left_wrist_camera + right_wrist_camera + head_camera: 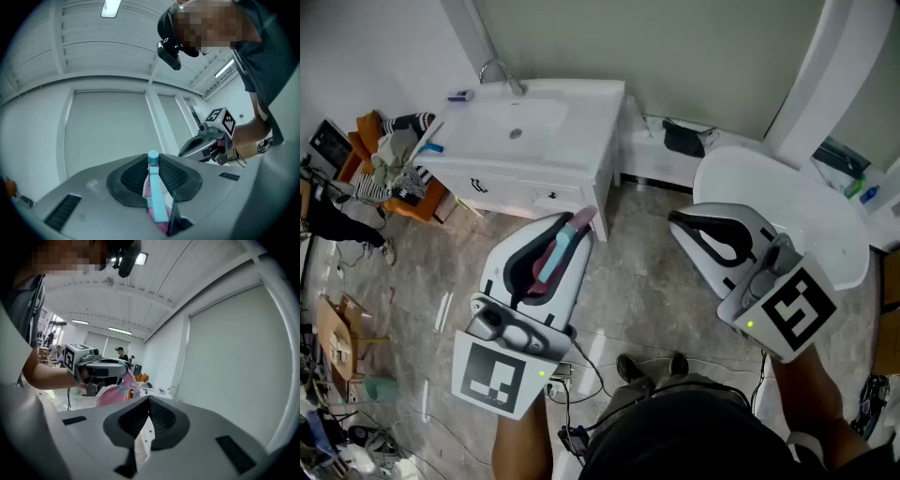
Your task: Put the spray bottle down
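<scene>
Left gripper [572, 230]: jaws clamped on pink plastic spray bottle with teal nozzle [154, 197], carried about level over the floor, not yet down | Right gripper [149, 401]: jaws together, empty, aside at right, probably to leave way | Possible place: white washbasin cabinet [572, 112], far left

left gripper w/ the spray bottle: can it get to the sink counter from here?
Probably yes. The left gripper, shut on the spray bottle, points toward the sink counter, and nothing stands between them in the head view. The counter's right end looks bare.
</scene>
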Demonstrator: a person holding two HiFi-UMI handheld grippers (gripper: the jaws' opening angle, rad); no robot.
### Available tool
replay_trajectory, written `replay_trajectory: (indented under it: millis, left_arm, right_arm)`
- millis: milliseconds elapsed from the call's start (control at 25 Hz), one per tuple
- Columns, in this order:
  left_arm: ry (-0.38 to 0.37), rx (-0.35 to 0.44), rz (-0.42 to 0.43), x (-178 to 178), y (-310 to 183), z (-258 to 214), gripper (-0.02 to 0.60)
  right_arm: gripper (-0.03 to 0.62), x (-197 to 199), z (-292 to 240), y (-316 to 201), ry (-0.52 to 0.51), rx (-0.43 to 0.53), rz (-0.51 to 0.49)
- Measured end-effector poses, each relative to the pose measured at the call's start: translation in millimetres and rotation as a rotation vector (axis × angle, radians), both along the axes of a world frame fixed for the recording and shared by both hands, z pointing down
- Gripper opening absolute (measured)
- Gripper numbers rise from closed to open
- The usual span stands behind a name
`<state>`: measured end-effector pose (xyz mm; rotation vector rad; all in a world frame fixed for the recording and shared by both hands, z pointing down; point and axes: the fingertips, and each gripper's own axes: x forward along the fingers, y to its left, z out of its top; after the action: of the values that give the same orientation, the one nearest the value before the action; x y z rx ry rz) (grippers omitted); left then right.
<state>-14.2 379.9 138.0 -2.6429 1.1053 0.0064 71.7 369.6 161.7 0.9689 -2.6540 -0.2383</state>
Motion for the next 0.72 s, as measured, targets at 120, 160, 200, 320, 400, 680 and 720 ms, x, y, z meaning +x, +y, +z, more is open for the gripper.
replay_trajectory:
  millis: [120,160,200,320,400,680,720]
  left_arm:
    - [0.006,0.001,0.006,-4,-3,-1,0.066]
    - [0.006,0.001,0.007,-6,-3,0,0.066]
    - [0.006,0.001,0.009,-7,-4,0,0.064]
    - [0.010,0.002,0.015,-8,-5,2,0.065]
    - [0.013,0.000,0.018,-11,-6,3,0.064]
    - [0.030,0.007,0.022,-24,-11,4,0.065]
    - [0.030,0.007,0.022,-21,-11,3,0.066]
  right_arm:
    - [0.008,-5,0,-2,0.001,0.003,0.000]
    - [0.008,-7,0,-3,0.001,0.002,0.001]
    - [0.008,-8,1,-3,0.001,0.000,0.003]
    - [0.009,-9,4,-4,-0.003,-0.010,0.009]
    - [0.009,-13,5,-5,-0.006,-0.013,0.007]
    - [0.009,-29,4,-8,-0.001,-0.009,-0.002]
    - [0.009,-25,4,-8,-0.001,-0.012,-0.001]
